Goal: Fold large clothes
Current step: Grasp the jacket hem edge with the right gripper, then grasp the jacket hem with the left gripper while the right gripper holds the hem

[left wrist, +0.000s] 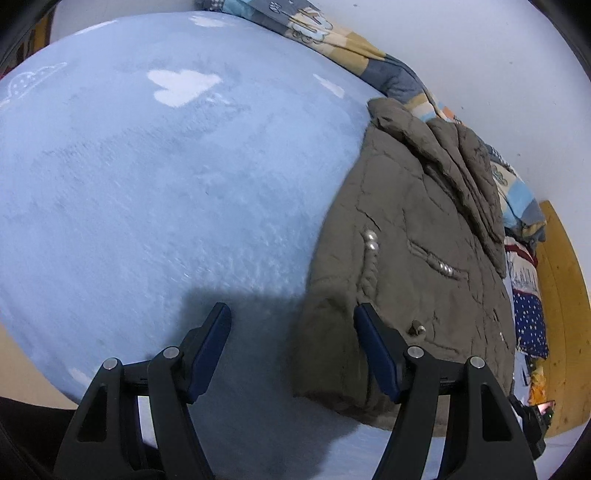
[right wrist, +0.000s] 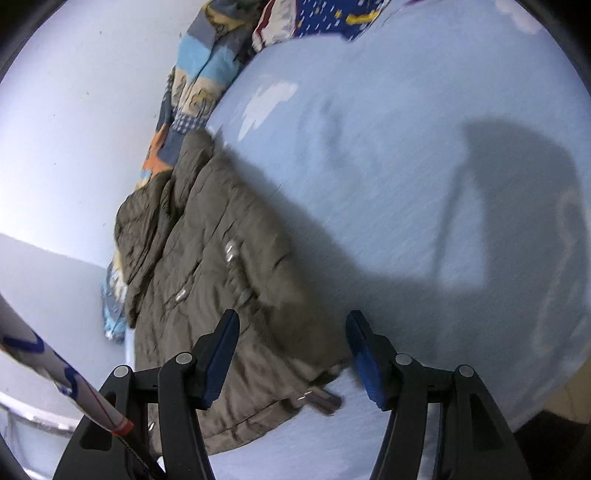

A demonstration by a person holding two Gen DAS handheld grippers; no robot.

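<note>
Olive-brown padded jacket (left wrist: 413,266) lies on the bed (left wrist: 166,192), already folded into a compact slab, hood or collar bunched at its far end, snaps and a pocket flap facing up; it sits near the wall-side edge of the bed, touching a patchwork quilt (left wrist: 332,33) heaped along the wall. Left gripper (left wrist: 291,350) hangs above the jacket's near edge, jaws apart and nothing between them; one pad over bare blanket, the other over jacket fabric. Right gripper (right wrist: 291,354) likewise spread and empty, straddling the jacket's near corner, where a zip pull or tab (right wrist: 325,400) pokes out. Judgement: both are placed at the near hem so a last fold or a tidy-up pinch can start from there, or the fold is about finished. Right wrist view is motion-blurred, so contact with cloth cannot be told. Surface is a pale blue fleece blanket with white cloud shapes, soft, likely to drag with the cloth. Plain white wall (right wrist: 74,129) behind; wooden bed frame (left wrist: 561,295) at one end; a printed pole-like object (right wrist: 55,373) crosses the right view
</note>
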